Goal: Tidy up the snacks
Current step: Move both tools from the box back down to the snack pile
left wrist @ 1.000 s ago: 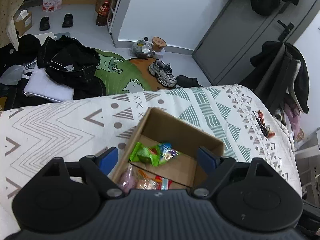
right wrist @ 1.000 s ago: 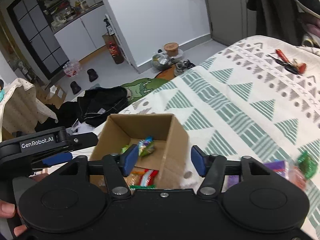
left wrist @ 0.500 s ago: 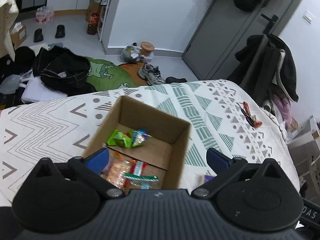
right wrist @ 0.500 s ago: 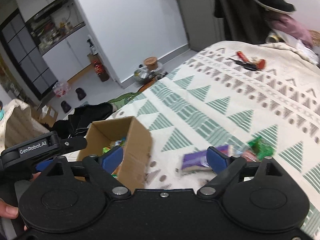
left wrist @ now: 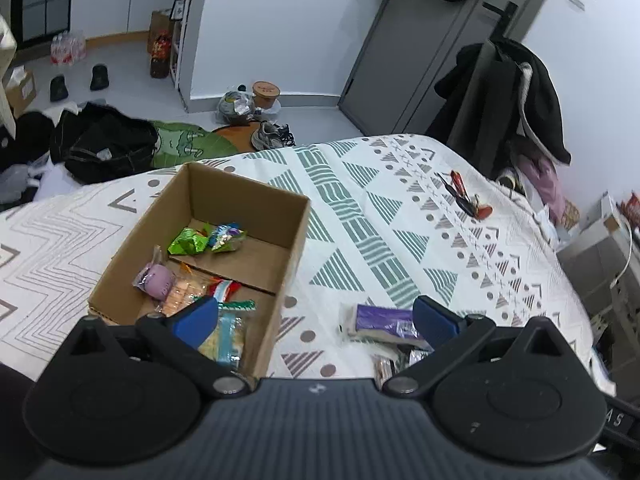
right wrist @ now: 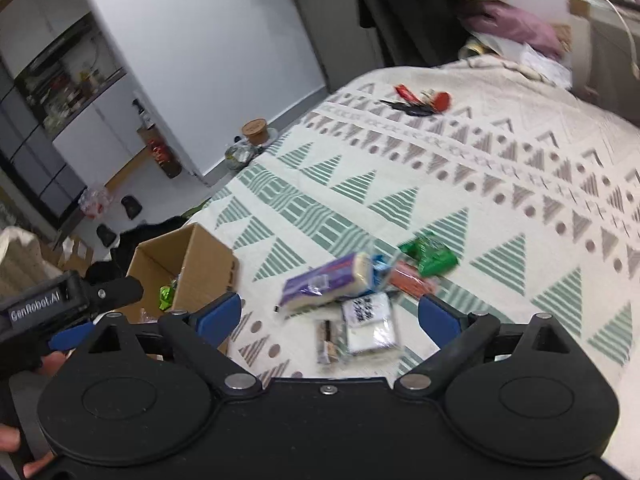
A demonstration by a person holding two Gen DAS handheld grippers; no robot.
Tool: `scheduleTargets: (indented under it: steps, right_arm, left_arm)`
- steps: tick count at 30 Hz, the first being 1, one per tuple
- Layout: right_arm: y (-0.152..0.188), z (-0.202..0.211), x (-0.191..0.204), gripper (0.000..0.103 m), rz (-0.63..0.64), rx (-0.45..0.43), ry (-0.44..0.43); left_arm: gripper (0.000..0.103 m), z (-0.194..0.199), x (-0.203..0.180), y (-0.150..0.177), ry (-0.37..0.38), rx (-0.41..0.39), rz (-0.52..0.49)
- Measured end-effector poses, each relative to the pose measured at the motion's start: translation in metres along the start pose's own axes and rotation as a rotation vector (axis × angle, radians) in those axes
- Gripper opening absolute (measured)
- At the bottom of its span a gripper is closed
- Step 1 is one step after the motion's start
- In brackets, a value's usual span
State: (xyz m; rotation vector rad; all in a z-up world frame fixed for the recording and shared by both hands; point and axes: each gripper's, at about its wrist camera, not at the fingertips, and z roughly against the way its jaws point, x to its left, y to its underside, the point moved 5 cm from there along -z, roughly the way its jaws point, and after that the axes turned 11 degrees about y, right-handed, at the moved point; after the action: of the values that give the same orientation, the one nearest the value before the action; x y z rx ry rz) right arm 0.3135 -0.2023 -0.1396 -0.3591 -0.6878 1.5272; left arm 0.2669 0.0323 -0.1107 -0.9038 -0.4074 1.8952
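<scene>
The right gripper has just been opening and is spread wide and empty, with the snack pile lying just ahead, apart from it.

Even, soft indoor light, no harsh shadows or glare; fisheye bending curves the walls and door at the edges; the right wrist view is smeared by motion blur, the left sharper

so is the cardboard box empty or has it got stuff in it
Not empty: the cardboard box sits open-topped with several snack packets lying on its floor.
</scene>
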Motion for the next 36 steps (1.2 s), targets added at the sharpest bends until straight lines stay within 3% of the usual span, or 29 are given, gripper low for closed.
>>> scheduleTargets:
  steps: [15,25,30,36]
  right_arm:
    - [0.011,-0.004,-0.057,0.096,-0.14,0.055,0.017]
    - [0.014,-0.017,-0.059,0.095,-0.188,0.103,0.008]
    - [0.015,-0.035,-0.059,0.092,-0.188,0.141,0.01]
    - [0.015,-0.06,-0.06,0.083,-0.191,0.181,0.008]
  left_arm:
    - [0.103,-0.039,-0.056,0.038,0.001,0.093,-0.055]
    - [0.1,-0.064,-0.065,0.054,0.035,0.138,-0.052]
    - [0.086,-0.081,-0.059,0.059,0.045,0.169,-0.033]
    - [0.06,-0.11,-0.049,0.07,0.062,0.228,0.001]
